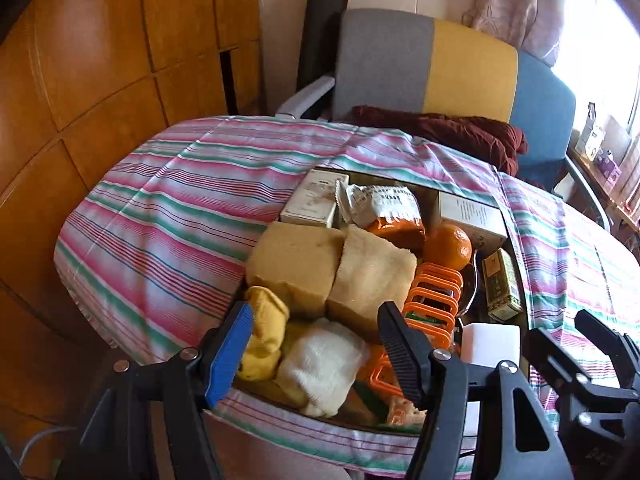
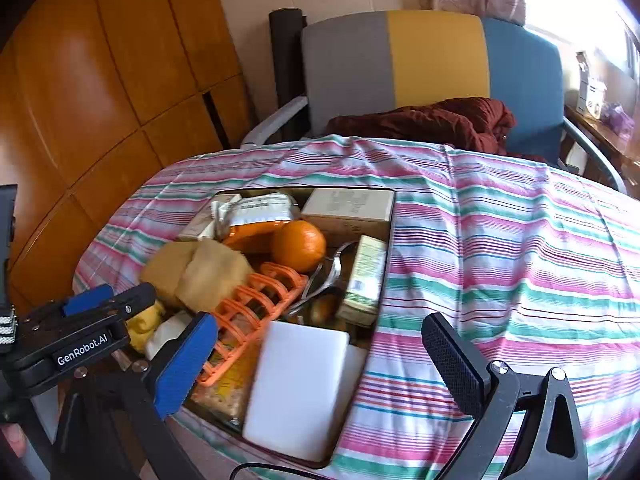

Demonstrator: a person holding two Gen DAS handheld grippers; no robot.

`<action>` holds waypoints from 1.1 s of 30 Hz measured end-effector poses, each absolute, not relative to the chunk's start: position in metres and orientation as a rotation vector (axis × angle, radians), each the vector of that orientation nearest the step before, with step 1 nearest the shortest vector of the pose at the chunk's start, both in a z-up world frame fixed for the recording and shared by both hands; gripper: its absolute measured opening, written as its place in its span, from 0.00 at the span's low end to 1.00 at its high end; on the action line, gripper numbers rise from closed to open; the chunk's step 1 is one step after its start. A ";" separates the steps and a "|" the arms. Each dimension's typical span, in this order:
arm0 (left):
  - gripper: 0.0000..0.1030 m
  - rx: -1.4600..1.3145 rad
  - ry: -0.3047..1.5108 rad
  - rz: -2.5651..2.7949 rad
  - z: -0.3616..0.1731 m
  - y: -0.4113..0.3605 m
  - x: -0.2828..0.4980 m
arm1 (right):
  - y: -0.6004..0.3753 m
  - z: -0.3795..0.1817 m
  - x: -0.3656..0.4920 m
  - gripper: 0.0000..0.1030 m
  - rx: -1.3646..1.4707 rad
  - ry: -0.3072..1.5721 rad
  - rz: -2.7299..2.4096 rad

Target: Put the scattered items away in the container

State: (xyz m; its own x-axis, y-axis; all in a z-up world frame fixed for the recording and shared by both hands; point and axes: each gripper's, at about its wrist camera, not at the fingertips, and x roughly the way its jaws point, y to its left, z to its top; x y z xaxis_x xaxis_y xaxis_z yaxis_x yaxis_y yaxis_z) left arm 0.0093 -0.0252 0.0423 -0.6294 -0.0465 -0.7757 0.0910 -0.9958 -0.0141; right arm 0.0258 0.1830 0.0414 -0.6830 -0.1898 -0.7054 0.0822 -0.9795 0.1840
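While both grippers hovered over the packed tray on the striped cloth, the right gripper was spread wide and empty, the left gripper half-spread, pinching nothing. Withdrawing straight would avoid nudging the white block at the near edge.

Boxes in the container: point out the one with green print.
The green-printed carton along the container's right wall, beside the spoons; the other boxes are plain cream.

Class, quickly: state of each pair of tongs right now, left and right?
Left tongs: open, holding nothing, above the full tray.
Right tongs: wide open, holding nothing; the white block lies in the tray below them.
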 end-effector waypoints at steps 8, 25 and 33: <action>0.64 1.300 0.067 -2.747 0.052 -0.031 0.020 | 0.152 0.050 0.035 1.00 1.109 -0.054 -2.766; 0.54 1.247 0.132 -2.791 0.060 -0.030 0.030 | 0.145 0.049 0.036 1.00 1.104 -0.016 -2.828; 0.54 1.264 0.055 -2.795 0.056 -0.017 0.030 | 0.147 0.046 0.035 1.00 1.110 -0.017 -2.825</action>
State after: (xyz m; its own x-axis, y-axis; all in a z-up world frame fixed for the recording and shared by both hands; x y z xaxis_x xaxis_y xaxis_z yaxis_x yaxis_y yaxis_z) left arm 0.0302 -0.0165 0.0564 -0.6584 -0.0522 -0.7509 0.0818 -0.9966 -0.0025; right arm 0.0349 0.1469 0.0461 -0.7278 -0.1026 -0.6780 0.0945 -0.9943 0.0491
